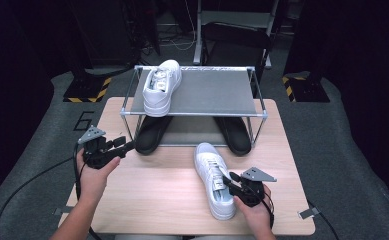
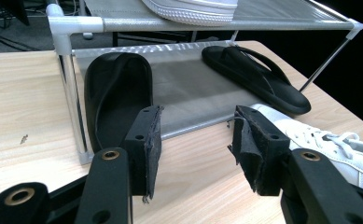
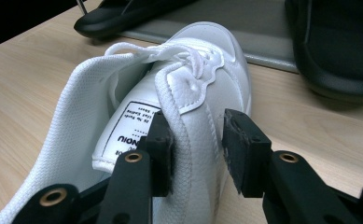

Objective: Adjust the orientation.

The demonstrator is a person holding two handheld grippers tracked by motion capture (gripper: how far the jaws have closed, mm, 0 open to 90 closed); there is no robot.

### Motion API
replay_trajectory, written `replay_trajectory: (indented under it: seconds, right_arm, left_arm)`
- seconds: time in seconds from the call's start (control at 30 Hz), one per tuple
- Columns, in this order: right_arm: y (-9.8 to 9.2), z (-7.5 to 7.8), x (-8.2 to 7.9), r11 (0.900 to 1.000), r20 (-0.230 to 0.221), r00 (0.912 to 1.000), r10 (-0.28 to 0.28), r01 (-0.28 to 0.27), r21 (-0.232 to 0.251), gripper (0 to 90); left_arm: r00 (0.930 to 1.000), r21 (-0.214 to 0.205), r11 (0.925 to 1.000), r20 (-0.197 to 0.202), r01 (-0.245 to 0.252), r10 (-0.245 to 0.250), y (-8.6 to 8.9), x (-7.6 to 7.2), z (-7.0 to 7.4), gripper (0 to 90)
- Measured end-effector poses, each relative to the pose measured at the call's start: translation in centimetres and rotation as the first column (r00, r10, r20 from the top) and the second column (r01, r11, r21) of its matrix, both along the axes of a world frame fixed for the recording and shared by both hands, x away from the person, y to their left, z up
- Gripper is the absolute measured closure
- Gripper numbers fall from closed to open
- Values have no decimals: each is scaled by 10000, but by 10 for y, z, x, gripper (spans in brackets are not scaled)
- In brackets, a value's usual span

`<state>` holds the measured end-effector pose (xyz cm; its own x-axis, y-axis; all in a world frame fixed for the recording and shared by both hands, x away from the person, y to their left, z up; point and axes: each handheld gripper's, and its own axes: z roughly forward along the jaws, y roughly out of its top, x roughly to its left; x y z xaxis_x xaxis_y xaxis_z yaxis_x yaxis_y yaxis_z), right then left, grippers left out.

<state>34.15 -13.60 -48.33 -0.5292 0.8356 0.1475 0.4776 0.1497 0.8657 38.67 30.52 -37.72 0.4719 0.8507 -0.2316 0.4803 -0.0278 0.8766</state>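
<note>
On the table (image 1: 147,185), before the rack (image 1: 194,114), the white shoe (image 1: 213,175) is straddled at its collar by the right tongs (image 3: 195,149), apart; left tongs (image 2: 195,149) are kept apart, idle. Regripping seems needed before lifting.

Right hand-held gripper (image 1: 230,181) straddles white sneaker (image 1: 213,181).
</note>
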Motion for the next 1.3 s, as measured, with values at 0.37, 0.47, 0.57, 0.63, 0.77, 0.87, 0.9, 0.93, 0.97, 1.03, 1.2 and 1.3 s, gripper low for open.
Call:
replay_trajectory:
  seconds: [0.37, 0.47, 0.57, 0.63, 0.77, 0.87, 0.9, 0.93, 0.97, 1.03, 1.2, 1.3]
  right_arm:
    - [2, 0, -3, 9992, 21, 9994, -353, 354, -199, 706]
    - [4, 0, -5, 9987, 146, 9991, -390, 395, -307, 737]
    - [5, 1, -6, 9981, 219, 9988, -436, 445, -418, 763]
    - [5, 1, -6, 9983, 164, 9986, -507, 512, -295, 776]
    - [5, 0, -6, 9979, 237, 9978, -622, 626, -152, 789]
    - [6, 1, -7, 9974, 239, 9972, -712, 713, -37, 795]
    - [6, 1, -7, 9974, 256, 9971, -710, 712, -61, 798]
    - [7, 1, -7, 9971, 288, 9967, -758, 760, -59, 800]
    - [7, 2, -7, 9968, 320, 9963, -800, 799, 17, 805]
    - [6, 2, -6, 9969, 260, 9965, -792, 793, -1, 809]
    - [7, 4, -6, 9970, 276, 9967, -765, 767, -59, 818]
    - [7, 4, -5, 9973, 281, 9970, -714, 718, -130, 820]
  left_arm:
    - [10000, -1, 10000, -28, -16, 16, -1, 0, -1, 517]
    - [10000, 3, 10000, -18, -3, 3, -1, 0, -1, 517]
    - [10000, -30, 10000, -59, 21, -22, -2, -1, -3, 518]
    - [9999, -80, 9999, -77, 81, -81, -2, -2, -6, 518]
    - [9998, -114, 9999, -172, 108, -110, -3, -4, -11, 517]
    - [9997, -54, 9999, -205, 160, -161, -5, -7, -15, 517]
    - [9997, -3, 9999, -194, 147, -147, -5, -8, -17, 517]
    - [9997, 48, 9999, -198, 166, -165, -6, -9, -18, 517]
    - [9996, 128, 9997, -177, 221, -219, -7, -10, -20, 517]
    - [9996, 116, 9997, -160, 232, -230, -7, -12, -22, 517]
    - [9996, 93, 9997, -160, 233, -232, -8, -15, -26, 517]
    - [9994, 92, 9997, -230, 246, -244, -9, -18, -31, 518]
